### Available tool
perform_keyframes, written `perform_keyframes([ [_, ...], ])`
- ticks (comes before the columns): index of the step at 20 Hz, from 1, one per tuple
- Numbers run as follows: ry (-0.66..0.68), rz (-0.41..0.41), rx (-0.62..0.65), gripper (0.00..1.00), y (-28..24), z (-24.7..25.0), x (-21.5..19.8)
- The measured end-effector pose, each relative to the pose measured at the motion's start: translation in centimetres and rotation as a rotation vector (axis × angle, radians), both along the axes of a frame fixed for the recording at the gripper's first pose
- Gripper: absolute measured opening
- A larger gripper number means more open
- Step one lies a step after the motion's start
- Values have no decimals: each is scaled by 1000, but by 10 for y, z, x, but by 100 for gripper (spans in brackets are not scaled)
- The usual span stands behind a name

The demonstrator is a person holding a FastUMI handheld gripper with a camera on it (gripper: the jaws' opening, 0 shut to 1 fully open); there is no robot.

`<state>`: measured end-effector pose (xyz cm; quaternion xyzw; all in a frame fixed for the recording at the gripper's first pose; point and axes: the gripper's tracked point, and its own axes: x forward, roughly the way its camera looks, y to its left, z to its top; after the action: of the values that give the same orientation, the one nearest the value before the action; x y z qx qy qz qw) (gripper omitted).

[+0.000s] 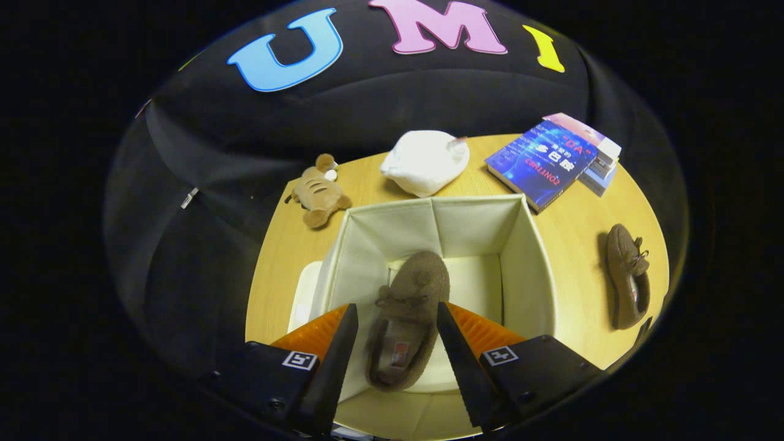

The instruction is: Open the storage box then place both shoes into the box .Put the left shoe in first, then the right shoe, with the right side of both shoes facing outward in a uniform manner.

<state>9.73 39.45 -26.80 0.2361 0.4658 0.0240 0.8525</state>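
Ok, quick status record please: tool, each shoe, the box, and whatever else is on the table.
tool: over the open box, fingers spread, one either side of a shoe; contact cannot be told
shoe in box: brown slipper, toe pointing away
second shoe: on table, outside the box
storage box: open, cream lining
other items: plush toy, white cloth bundle, books beyond box
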Motion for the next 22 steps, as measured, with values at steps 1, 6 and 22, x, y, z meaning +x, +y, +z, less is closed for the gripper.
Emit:
perform_keyframes([
  [1, -35, 8, -7, 82, -5, 11, 2],
  [6, -188, 35, -64, 82, -53, 61, 4],
  [22, -177, 27, -238, 82, -311, -3, -84],
])
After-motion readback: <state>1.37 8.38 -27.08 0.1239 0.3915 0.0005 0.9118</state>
